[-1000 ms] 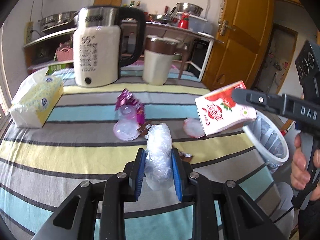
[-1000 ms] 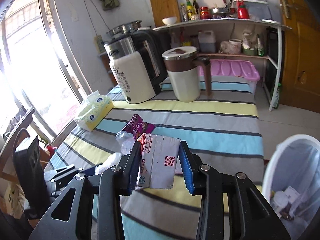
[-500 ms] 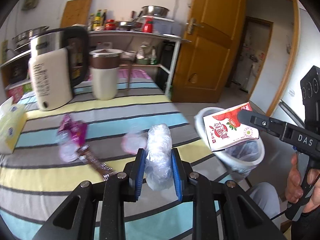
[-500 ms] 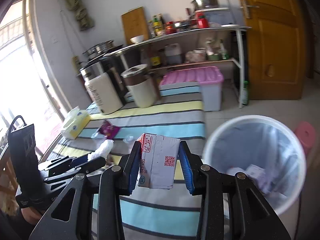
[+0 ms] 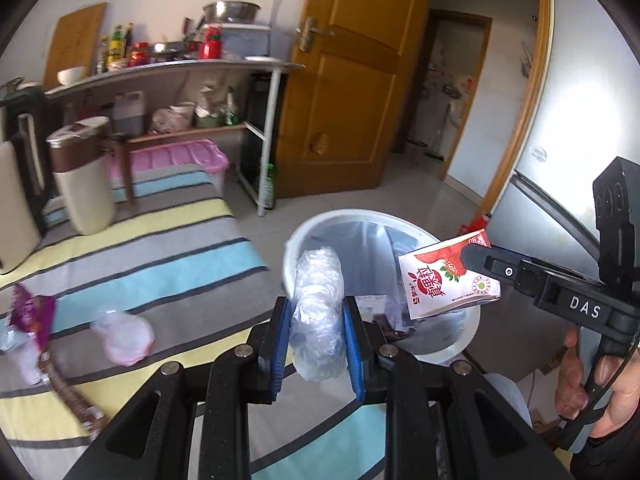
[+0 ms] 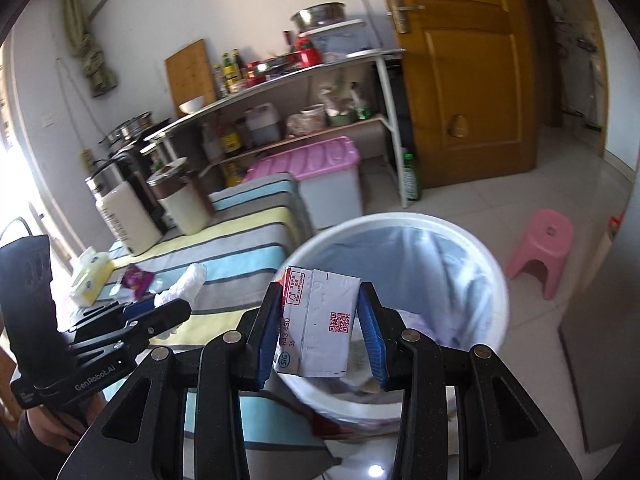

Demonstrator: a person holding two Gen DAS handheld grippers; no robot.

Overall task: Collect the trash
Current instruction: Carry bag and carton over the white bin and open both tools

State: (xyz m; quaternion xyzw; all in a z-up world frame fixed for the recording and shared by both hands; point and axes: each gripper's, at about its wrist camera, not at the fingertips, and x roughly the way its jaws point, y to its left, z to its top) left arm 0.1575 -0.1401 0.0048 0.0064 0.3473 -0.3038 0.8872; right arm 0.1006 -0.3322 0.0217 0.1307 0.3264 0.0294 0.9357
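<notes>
Both claws swung from table to over bin (image 6: 496, 280), left claw (image 5: 318, 344) clamping crumpled plastic (image 5: 318, 312), right claw (image 6: 320, 338) clamping carton (image 6: 320, 328)

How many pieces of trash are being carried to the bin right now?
2. A crumpled clear plastic wrap sits clamped in the left gripper, and a drink carton in the right gripper, both near the white bin. More litter lies on the striped table.

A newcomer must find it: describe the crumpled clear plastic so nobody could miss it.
Start at the white bin beside the striped table. Before its near rim, the left gripper clamps the crumpled clear plastic: see-through and wrinkled, unlike the printed strawberry carton alongside.
</notes>
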